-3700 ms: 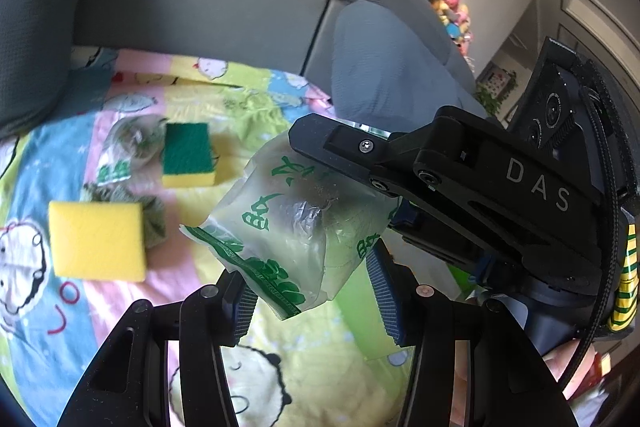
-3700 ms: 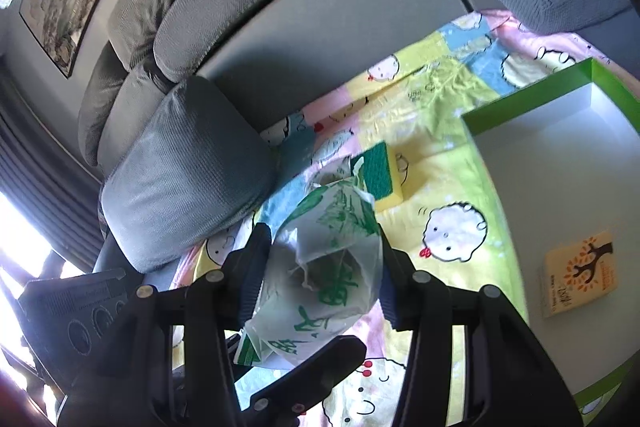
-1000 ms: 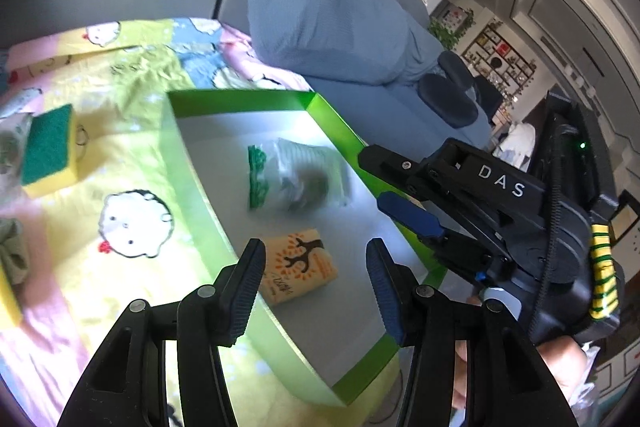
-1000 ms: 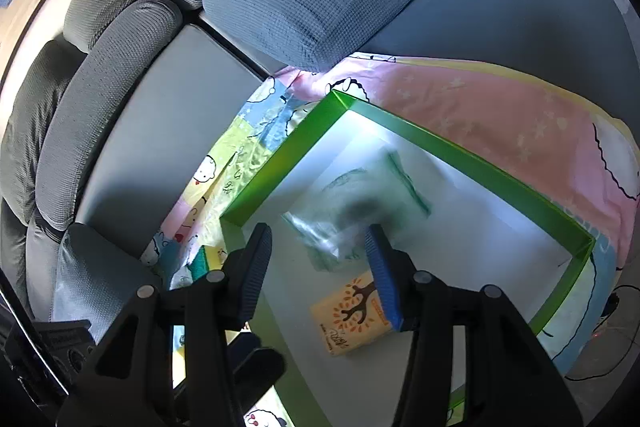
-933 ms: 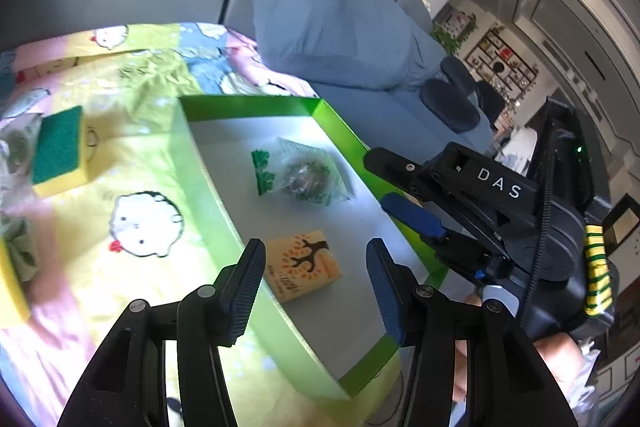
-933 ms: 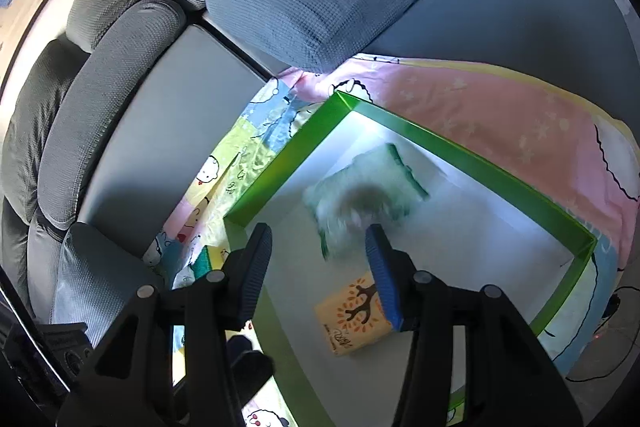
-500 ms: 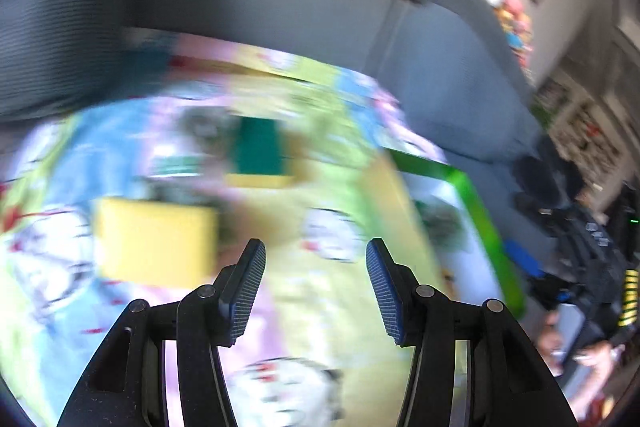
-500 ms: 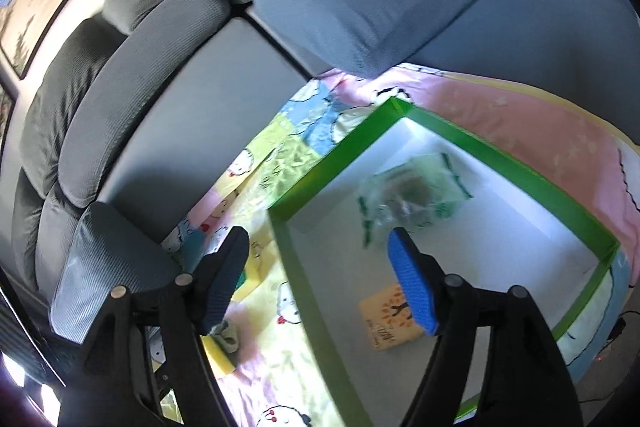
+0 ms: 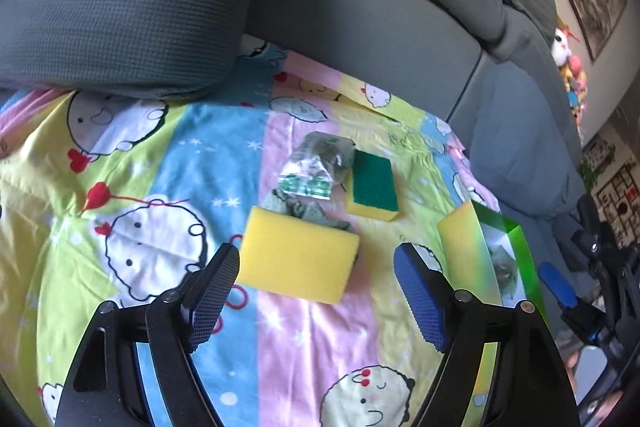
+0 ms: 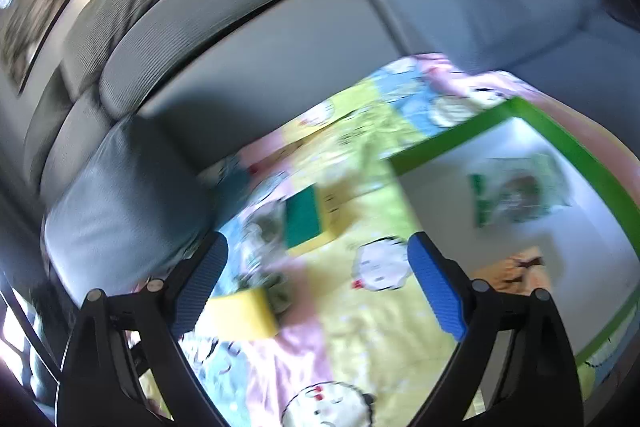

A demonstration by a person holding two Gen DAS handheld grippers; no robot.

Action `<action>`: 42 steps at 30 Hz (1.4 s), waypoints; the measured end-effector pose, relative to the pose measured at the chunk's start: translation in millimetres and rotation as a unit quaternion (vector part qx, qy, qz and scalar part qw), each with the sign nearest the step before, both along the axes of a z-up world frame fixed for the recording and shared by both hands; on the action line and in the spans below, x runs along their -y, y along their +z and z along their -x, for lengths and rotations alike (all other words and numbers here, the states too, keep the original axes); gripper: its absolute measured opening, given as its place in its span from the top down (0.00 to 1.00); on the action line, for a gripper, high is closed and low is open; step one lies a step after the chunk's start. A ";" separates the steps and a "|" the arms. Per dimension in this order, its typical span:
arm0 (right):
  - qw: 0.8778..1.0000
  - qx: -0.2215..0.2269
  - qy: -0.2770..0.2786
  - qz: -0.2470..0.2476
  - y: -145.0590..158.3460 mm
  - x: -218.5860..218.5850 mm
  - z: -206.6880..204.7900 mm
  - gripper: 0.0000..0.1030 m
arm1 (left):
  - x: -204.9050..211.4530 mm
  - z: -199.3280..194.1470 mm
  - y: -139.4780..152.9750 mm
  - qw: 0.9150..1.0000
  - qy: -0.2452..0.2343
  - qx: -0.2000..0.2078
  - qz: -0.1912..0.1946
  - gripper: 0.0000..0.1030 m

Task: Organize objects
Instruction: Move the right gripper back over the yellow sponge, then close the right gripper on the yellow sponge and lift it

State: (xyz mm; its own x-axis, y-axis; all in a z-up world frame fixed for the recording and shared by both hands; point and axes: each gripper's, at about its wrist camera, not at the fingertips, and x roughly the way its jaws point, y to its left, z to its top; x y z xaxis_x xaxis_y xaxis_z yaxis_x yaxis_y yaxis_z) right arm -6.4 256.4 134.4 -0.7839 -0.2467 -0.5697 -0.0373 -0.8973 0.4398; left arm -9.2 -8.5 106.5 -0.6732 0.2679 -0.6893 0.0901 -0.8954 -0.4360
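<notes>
Yellow sponge (image 9: 298, 261), flat, long axis left-right

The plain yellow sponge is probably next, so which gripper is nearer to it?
Left. The left gripper hovers open just short of the yellow sponge; the right gripper is open, farther back.
</notes>
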 end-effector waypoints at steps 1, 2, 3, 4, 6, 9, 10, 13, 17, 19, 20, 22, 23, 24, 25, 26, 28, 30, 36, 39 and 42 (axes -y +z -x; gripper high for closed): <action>1.000 0.000 0.012 -0.005 1.2 9.0 1.3 0.11 | 5.3 -1.0 0.5 1.000 0.005 -0.001 -0.004 0.22; 1.000 0.000 0.022 -0.007 1.7 17.1 2.5 0.11 | 10.8 -1.5 0.5 1.000 0.012 -0.004 -0.007 0.22; 0.999 0.002 0.034 -0.008 2.7 26.0 4.8 0.11 | 18.4 -1.4 -1.6 1.000 0.022 -0.006 -0.012 0.22; 0.999 0.005 0.045 -0.007 3.7 33.7 7.2 0.11 | 21.7 -0.7 -2.1 1.000 0.028 -0.004 -0.014 0.22; 0.997 0.027 0.074 -0.008 5.0 54.3 19.1 0.11 | 32.7 3.5 -7.9 0.999 0.046 0.013 -0.015 0.22; 0.991 0.046 0.126 -0.019 7.6 90.4 41.0 0.12 | 46.9 8.1 -20.3 0.997 0.065 0.030 -0.034 0.22; 0.989 0.046 0.138 -0.020 6.5 97.6 43.3 0.12 | 49.4 8.6 -23.7 0.996 0.066 0.036 -0.039 0.22; 0.984 0.053 0.170 -0.018 -7.1 123.6 52.1 0.11 | 54.2 9.4 -32.1 0.995 0.070 0.046 -0.047 0.22; 0.983 0.060 0.170 -0.032 -37.9 133.8 55.3 0.11 | 52.7 13.9 -38.6 0.995 0.072 0.059 -0.034 0.22; 0.983 0.080 0.165 -0.019 -49.1 132.0 60.8 0.12 | 50.4 17.1 -41.5 0.995 0.064 0.064 -0.039 0.22; 0.981 0.094 0.172 0.006 -55.9 128.2 64.2 0.13 | 49.0 18.5 -42.9 0.995 0.059 0.067 -0.041 0.22; 0.978 0.103 0.177 0.031 -60.0 124.7 68.2 0.15 | 46.3 20.2 -44.8 0.995 0.052 0.070 -0.042 0.22; 0.979 0.104 0.173 0.028 -61.1 123.2 68.2 0.15 | 45.7 20.1 -45.5 0.995 0.052 0.072 -0.040 0.22; 0.981 0.102 0.165 0.019 -61.2 121.4 68.1 0.15 | 45.5 19.8 -45.7 0.995 0.052 0.072 -0.040 0.22; 0.982 0.101 0.160 0.015 -60.9 120.5 67.1 0.15 | 45.9 19.4 -46.4 0.995 0.052 0.073 -0.041 0.22; 0.982 0.101 0.156 0.017 -61.6 118.1 66.5 0.15 | 46.1 19.1 -47.1 0.995 0.051 0.073 -0.044 0.22; 0.983 0.103 0.152 0.029 -63.6 113.1 64.8 0.15 | 46.4 19.3 -47.9 0.995 0.048 0.075 -0.048 0.22; 0.983 0.107 0.149 0.027 -66.3 111.3 64.1 0.18 | 47.5 19.1 -48.5 0.995 0.050 0.078 -0.048 0.22; 0.982 0.119 0.142 0.028 -72.7 108.1 64.0 0.23 | 48.8 19.9 -49.9 0.994 0.047 0.081 -0.056 0.22; 0.983 0.119 0.139 0.026 -72.6 105.4 64.1 0.26 | 49.5 19.5 -51.1 0.994 0.050 0.082 -0.058 0.22; 0.983 0.120 0.136 0.027 -72.7 103.8 64.1 0.30 | 50.8 19.9 -53.0 0.993 0.049 0.084 -0.063 0.22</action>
